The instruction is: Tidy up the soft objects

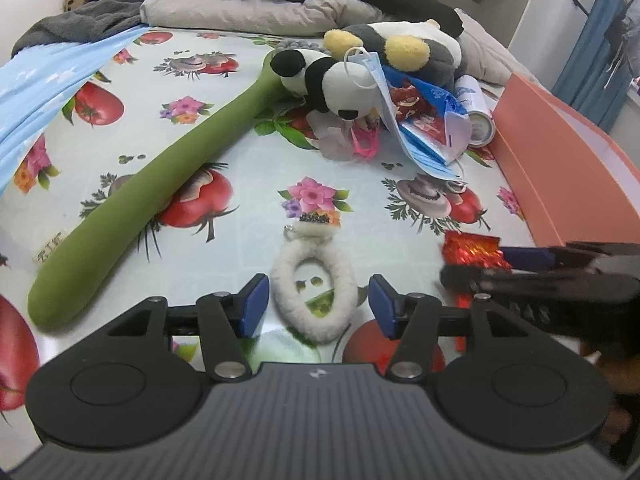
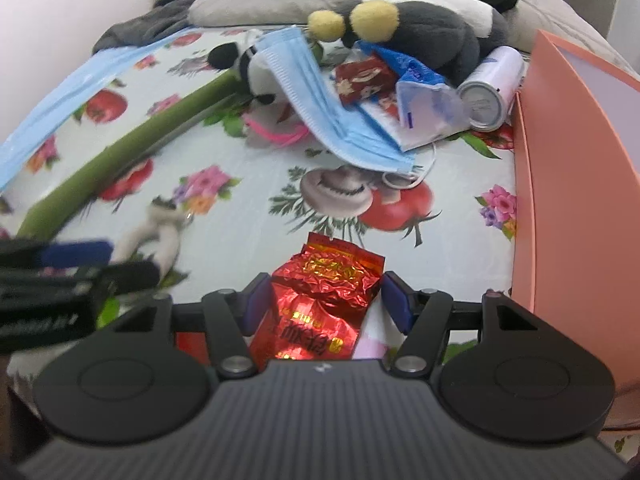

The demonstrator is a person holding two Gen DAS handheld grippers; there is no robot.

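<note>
A bed [image 1: 248, 168] fills the room's middle, its sheet printed with tomatoes, mushrooms and pink flowers. A salmon-pink box [image 2: 576, 184] stands along its right edge. A long green plush stalk [image 1: 160, 184] lies slantwise across the sheet, its far end under a black-and-white panda toy [image 1: 320, 80]. Behind the panda slumps a grey plush with yellow ears [image 2: 424, 28], and around them are heaped a blue face mask [image 2: 320, 108], printed packets and a white can [image 2: 494, 88] on its side.

Nearest lies a fuzzy white loop [image 1: 314, 296] with a small metal ring and a dark beaded trim at its far end; it rests flat on the sheet between the blue pads of the left tongs [image 1: 316, 306], which stand apart from it, gripping nothing.

Just right of it, the right tongs [image 2: 322, 304] straddle a crinkled red foil packet [image 2: 320, 300] with gold printing I cannot read; the left pad sits against its edge, the right pad just clear.
</note>
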